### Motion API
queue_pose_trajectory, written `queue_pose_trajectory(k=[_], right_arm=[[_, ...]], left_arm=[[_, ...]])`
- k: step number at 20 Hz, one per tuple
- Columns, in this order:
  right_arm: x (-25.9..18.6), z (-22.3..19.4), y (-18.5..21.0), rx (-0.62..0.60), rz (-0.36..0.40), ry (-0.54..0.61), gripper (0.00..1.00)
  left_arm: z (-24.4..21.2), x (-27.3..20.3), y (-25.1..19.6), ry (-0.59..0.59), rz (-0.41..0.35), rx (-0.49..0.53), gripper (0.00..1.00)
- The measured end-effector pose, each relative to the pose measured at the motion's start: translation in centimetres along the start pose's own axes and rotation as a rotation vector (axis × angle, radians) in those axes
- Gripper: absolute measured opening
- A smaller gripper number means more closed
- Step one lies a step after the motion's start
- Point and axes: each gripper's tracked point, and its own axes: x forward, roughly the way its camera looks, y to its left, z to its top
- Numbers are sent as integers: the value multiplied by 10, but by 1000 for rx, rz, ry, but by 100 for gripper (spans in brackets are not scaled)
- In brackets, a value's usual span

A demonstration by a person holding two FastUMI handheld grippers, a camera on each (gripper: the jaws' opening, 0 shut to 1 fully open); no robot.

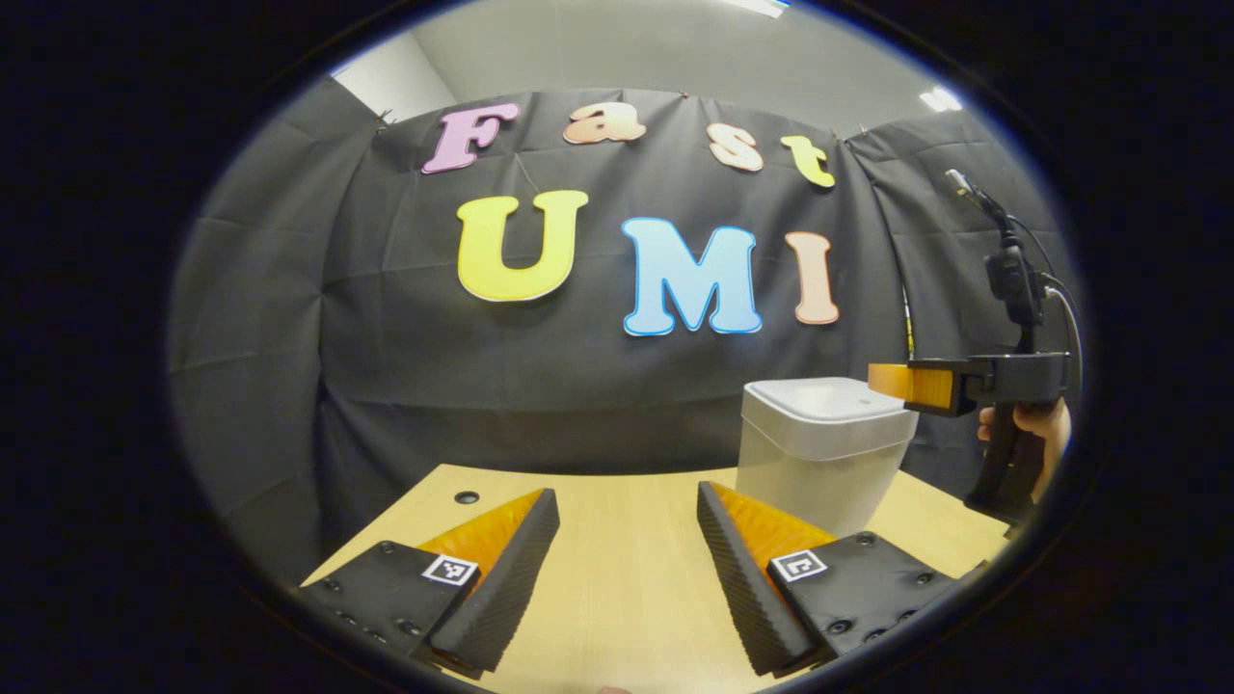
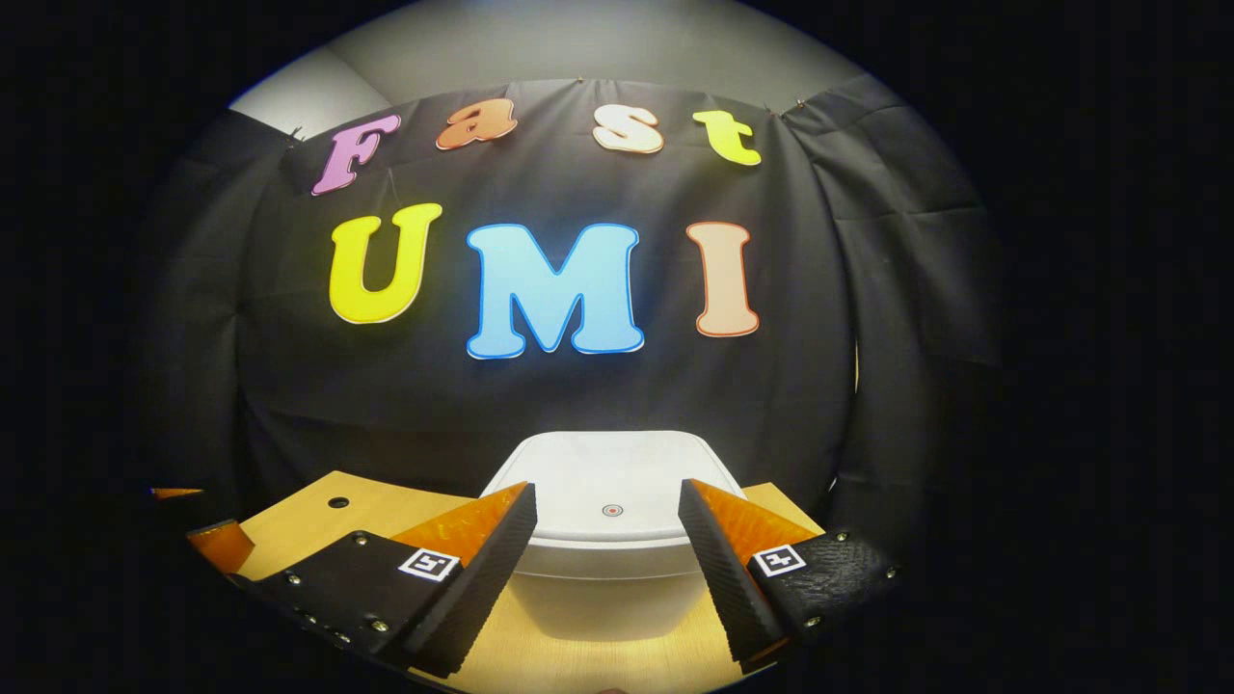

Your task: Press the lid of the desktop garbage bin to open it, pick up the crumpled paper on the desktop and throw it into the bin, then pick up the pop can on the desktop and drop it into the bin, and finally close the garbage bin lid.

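The white desktop bin (image 1: 819,453) stands on the wooden table (image 1: 627,588) to the right, its lid shut flat. My left gripper (image 1: 627,493) hovers open above bare tabletop, left of the bin, with nothing between its fingers. In the left gripper view the right gripper (image 1: 911,383) is held by a hand (image 1: 1036,424) just over the bin's right rim. In the right gripper view the bin lid (image 2: 617,463) lies straight ahead and below, with a small red dot (image 2: 612,510) near its front. My right gripper (image 2: 606,488) is open above it, holding nothing.
A small dark hole (image 1: 467,497) sits in the tabletop at the back left. The black cloth wall hangs close behind the table and bin. A fingertip of the left gripper (image 2: 217,542) shows at the far left of the right gripper view.
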Motion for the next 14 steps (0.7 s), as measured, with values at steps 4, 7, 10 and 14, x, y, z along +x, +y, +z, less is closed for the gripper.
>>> queue_pose_trajectory(k=[4, 7, 10, 14], right_arm=[[-21, 5, 8, 7, 16, -23, 95], [-35, 5, 12, -13, 15, -36, 95], [-47, 3, 21, -49, 34, -46, 95], [-58, -4, 31, -99, 53, -56, 95]], left_arm=[[3, 0, -11, -7, -22, 5, 95], [8, 0, -17, -21, -31, 11, 95], [9, 1, -23, -24, -36, 11, 100], [8, -1, -27, -27, -33, 8, 100]])
